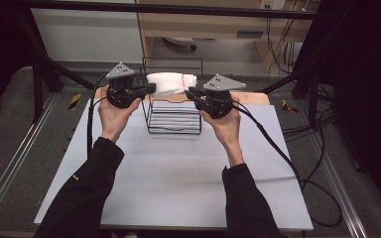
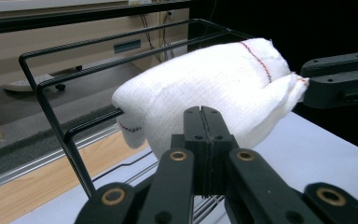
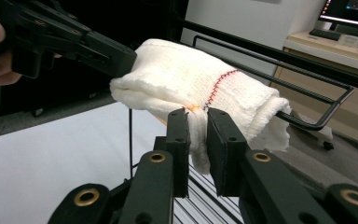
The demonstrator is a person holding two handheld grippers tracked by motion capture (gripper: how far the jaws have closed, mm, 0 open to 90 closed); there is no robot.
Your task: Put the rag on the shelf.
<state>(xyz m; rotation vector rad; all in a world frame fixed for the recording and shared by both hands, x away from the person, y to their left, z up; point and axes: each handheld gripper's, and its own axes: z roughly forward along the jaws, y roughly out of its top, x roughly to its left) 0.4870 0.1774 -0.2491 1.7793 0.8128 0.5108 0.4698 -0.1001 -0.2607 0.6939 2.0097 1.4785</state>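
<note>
A folded white cloth (image 1: 171,83) with red stitching hangs stretched between my two grippers, over the top bars of a black wire rack (image 1: 173,116). My left gripper (image 1: 151,88) is shut on the cloth's left end; in the left gripper view its jaws (image 2: 204,116) meet tightly at the cloth (image 2: 205,79). My right gripper (image 1: 191,92) is shut on the right end, and in the right gripper view a fold of cloth (image 3: 182,79) sits pinched between its fingertips (image 3: 196,126). The rack's bars (image 2: 51,93) (image 3: 307,88) run just behind the cloth.
The rack stands at the far middle of a white table (image 1: 178,168), partly on a wooden board (image 1: 255,97). Black cables (image 1: 278,148) trail from both grippers across the table's sides. A black frame and wooden furniture (image 1: 203,25) stand beyond the table.
</note>
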